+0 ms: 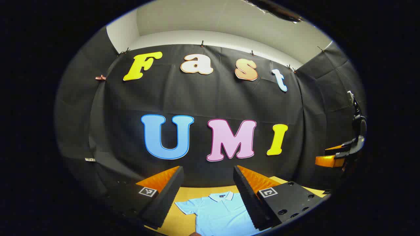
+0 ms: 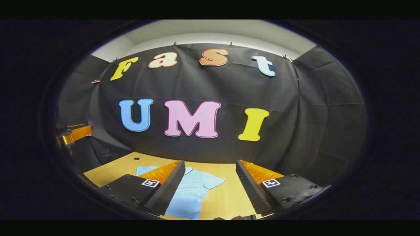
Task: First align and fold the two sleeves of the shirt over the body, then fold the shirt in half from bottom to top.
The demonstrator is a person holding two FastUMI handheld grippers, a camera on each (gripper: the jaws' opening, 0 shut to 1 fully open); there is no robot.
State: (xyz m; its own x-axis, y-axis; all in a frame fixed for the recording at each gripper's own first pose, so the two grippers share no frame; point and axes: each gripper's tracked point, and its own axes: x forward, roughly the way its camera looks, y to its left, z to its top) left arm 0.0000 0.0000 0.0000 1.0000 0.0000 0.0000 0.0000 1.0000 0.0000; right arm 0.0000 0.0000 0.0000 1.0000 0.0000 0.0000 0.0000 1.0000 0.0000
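Light blue polo shirt (image 1: 218,213) spread flat on the wooden desk (image 1: 178,219), collar (image 1: 221,196) toward the far edge by the black cloth wall (image 1: 203,98), sleeves out to the sides and unfolded. In the left gripper view, one short sleeve (image 1: 185,207) lying open toward the left, the body running down to the near edge between the two fingers.

Left gripper (image 1: 207,200) raised above the desk, fingers spread wide apart, nothing between them, not touching the cloth. At the right rim of the same view, the other gripper held up in the air, well off the desk.

In the right gripper view, the shirt (image 2: 192,193) seen from its other side, a short sleeve (image 2: 213,181) fanned out toward the desk's middle, part of the garment hidden behind the left finger (image 2: 164,193). Right gripper (image 2: 208,191) likewise aloft, fingers parted wide, empty. Small dark hole (image 2: 136,158) in the desk (image 2: 226,196) near its far left corner. At the left rim, the left gripper (image 2: 73,132) hovering above the desk edge.
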